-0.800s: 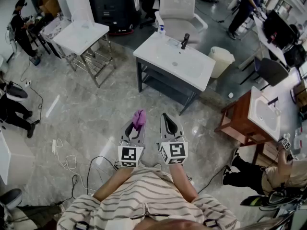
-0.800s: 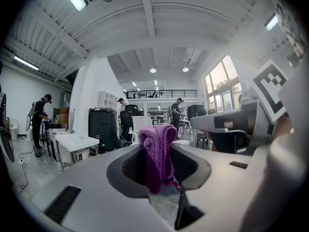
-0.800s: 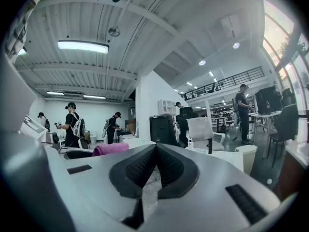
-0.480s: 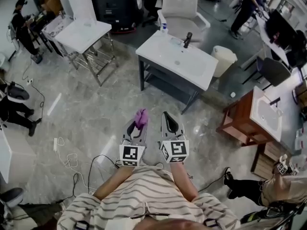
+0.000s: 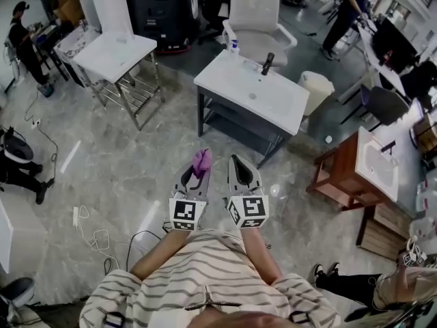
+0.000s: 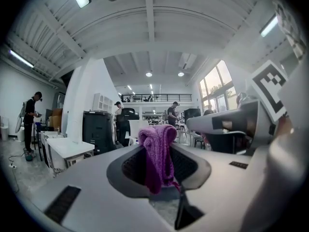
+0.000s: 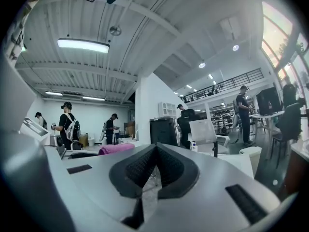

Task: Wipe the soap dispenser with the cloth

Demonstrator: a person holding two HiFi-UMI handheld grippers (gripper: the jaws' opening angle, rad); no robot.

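Note:
The soap dispenser [image 5: 233, 44], a small white bottle with a blue part, stands on the far left corner of the white sink unit [image 5: 273, 108], near its black faucet [image 5: 267, 62]. In the right gripper view the soap dispenser [image 7: 194, 146] shows small, beside a white chair. Both grippers are held level over the floor, well short of the sink. My left gripper [image 5: 196, 171] is shut on a purple cloth [image 5: 201, 161]; that cloth [image 6: 158, 153] hangs bunched between the jaws. My right gripper [image 5: 237, 161] is shut and empty, its jaws [image 7: 155, 151] meeting at the tips.
A white table [image 5: 113, 53] stands at the back left and a white chair [image 5: 256, 19] behind the sink. A pale bin [image 5: 315, 87] is to the sink's right, with a wooden vanity [image 5: 341, 176] further right. Cables [image 5: 95, 234] lie on the floor at left. Several people stand around.
Both grippers keep their pose side by side, the cloth still held in the left one. The view has shifted slightly, and the person at the lower right has slid toward the picture's edge.

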